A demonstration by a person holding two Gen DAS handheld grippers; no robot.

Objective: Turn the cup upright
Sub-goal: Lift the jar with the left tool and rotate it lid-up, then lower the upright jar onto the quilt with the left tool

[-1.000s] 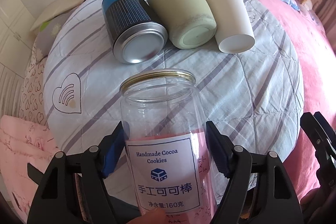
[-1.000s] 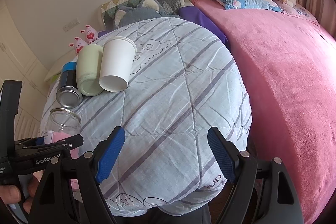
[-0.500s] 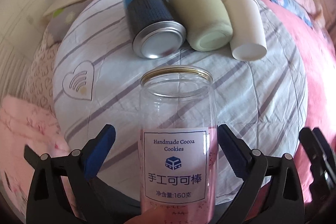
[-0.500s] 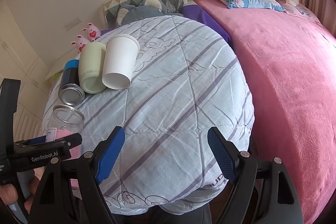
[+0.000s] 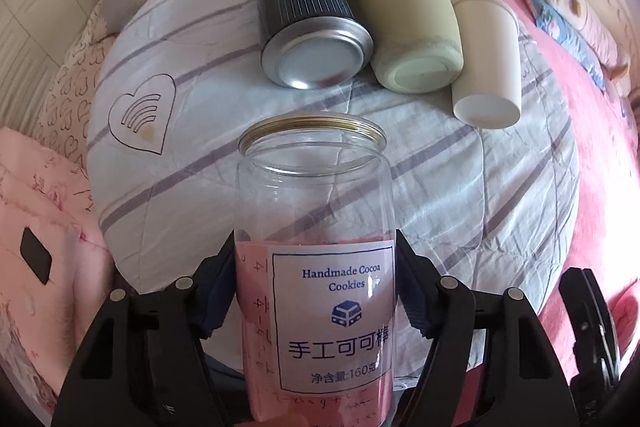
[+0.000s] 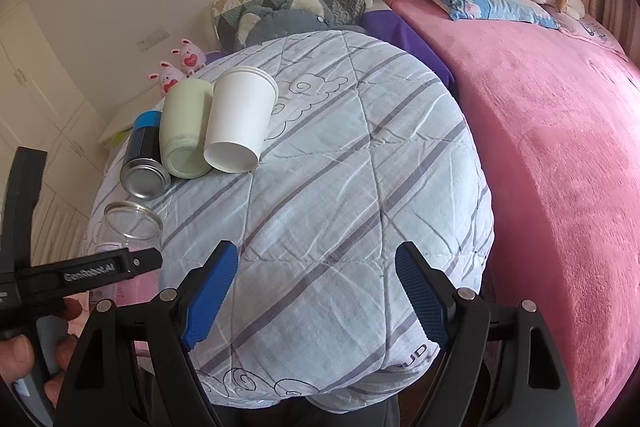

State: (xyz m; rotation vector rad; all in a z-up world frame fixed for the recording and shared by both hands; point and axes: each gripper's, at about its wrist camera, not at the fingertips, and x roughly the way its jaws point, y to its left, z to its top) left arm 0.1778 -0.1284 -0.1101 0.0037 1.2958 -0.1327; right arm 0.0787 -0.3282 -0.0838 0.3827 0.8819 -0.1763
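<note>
My left gripper [image 5: 316, 291] — clamped on the clear jar [image 5: 314, 227], upright, mouth open at top. My right gripper [image 6: 316, 291] — fingers apart, holding nothing, over the striped quilt [image 6: 340, 207]. Ahead of the left gripper, lying side by side: metal can [image 5: 308, 23], green cup [image 5: 404, 23], white paper cup [image 5: 486, 63].

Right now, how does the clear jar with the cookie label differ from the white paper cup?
The clear glass jar with the gold rim stands with its mouth up, while the white paper cup has its closed base facing the camera. The jar is see-through and labelled; the cup is opaque and plain. The jar sits between the left gripper's fingers; the cup rests untouched on the striped quilt.
</note>
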